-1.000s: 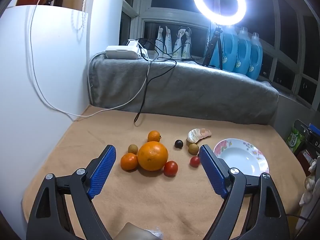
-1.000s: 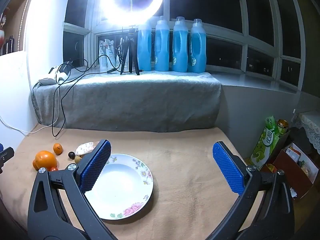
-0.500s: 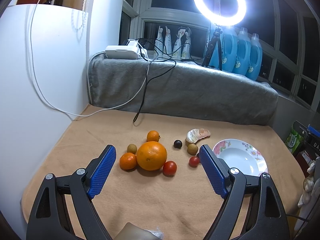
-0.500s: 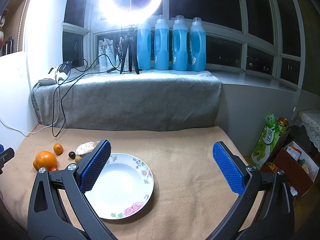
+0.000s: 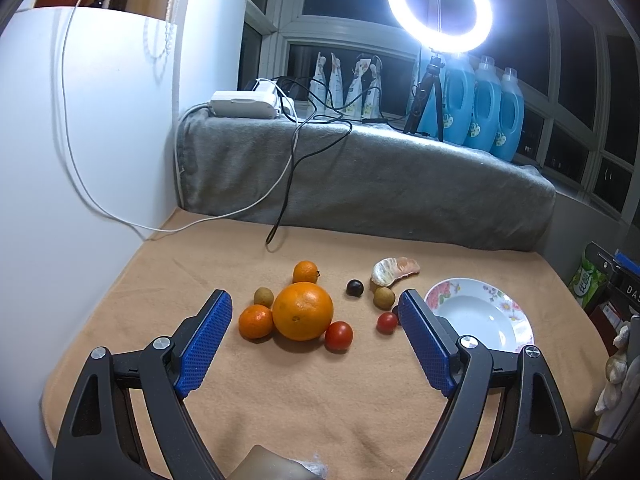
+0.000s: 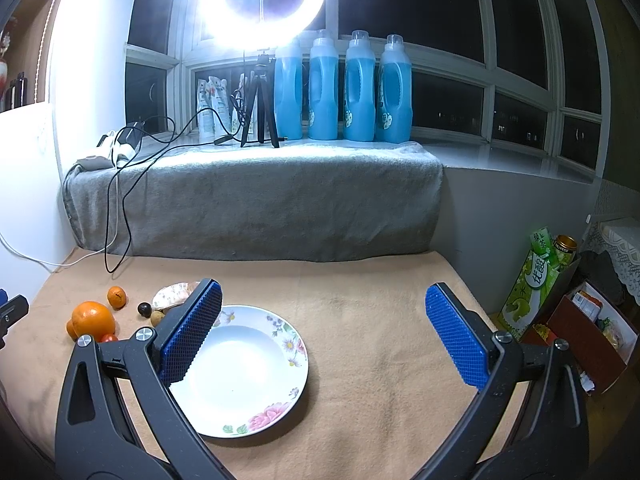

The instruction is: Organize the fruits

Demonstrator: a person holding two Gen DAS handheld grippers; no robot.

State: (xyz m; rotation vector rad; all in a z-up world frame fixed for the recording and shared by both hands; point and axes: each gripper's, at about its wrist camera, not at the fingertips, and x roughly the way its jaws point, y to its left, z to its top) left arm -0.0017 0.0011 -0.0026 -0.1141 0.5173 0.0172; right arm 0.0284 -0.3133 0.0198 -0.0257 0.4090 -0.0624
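Observation:
A large orange (image 5: pixel 303 311) lies on the tan cloth with two small mandarins (image 5: pixel 256 321) (image 5: pixel 305 271), two red tomatoes (image 5: pixel 339 335) (image 5: pixel 387 322), a dark fruit (image 5: pixel 354 287), two brownish fruits (image 5: pixel 263 297) (image 5: pixel 384 297) and a peeled citrus piece (image 5: pixel 394 270). A white floral plate (image 5: pixel 516 320) lies to their right, empty; it also shows in the right wrist view (image 6: pixel 280 380). My left gripper (image 5: pixel 316 344) is open, just short of the fruit. My right gripper (image 6: pixel 324 340) is open above the plate's right side.
A grey blanket-covered ledge (image 5: pixel 360 184) runs along the back with cables (image 5: pixel 296 168), blue bottles (image 6: pixel 344 88) and a ring light (image 5: pixel 439 4). A white wall (image 5: pixel 80 140) bounds the left. Boxes and cartons (image 6: pixel 552 288) stand beyond the table's right edge.
The left gripper has drawn back slightly, so the fruit sits a little higher in view. The right gripper has barely moved.

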